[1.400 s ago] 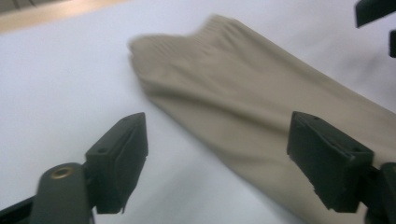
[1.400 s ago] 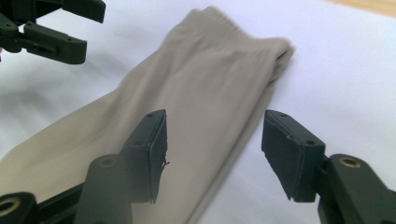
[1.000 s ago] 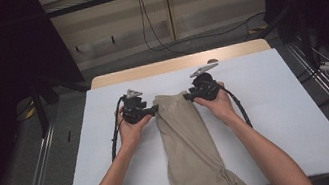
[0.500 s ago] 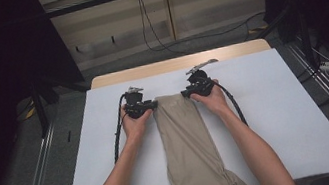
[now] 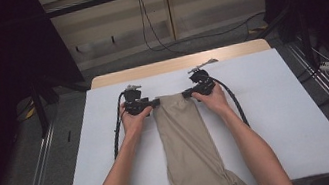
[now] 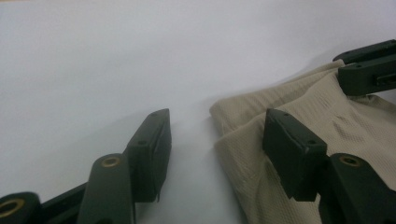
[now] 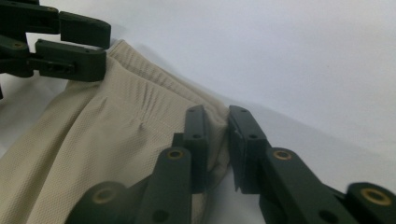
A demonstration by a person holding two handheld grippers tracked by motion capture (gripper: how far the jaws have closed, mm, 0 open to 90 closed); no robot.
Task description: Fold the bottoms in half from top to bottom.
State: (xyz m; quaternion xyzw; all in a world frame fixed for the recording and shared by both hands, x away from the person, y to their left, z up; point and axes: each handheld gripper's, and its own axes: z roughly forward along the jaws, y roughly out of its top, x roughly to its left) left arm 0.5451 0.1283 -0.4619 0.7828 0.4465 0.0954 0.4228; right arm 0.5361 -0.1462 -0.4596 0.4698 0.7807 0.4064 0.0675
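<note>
- A long beige knit cloth [image 5: 186, 144], folded into a narrow strip, lay down the middle of the white table [image 5: 283, 118], running from the near edge to its far end between the 2 grippers.
- The left gripper [image 5: 147, 105] sat at the cloth's far left corner; its jaws had just been opening and stood apart, 1 pad on bare table, the other over the cloth edge [image 6: 243, 135], not pinching it.
- The right gripper [image 5: 188, 92] sat at the far right corner; its jaws had just been closing and stood nearly together, with the folded cloth corner [image 7: 217, 140] between the pads and gripped.
- Both hands rested low on the table, the forearms flanking the cloth.
</note>
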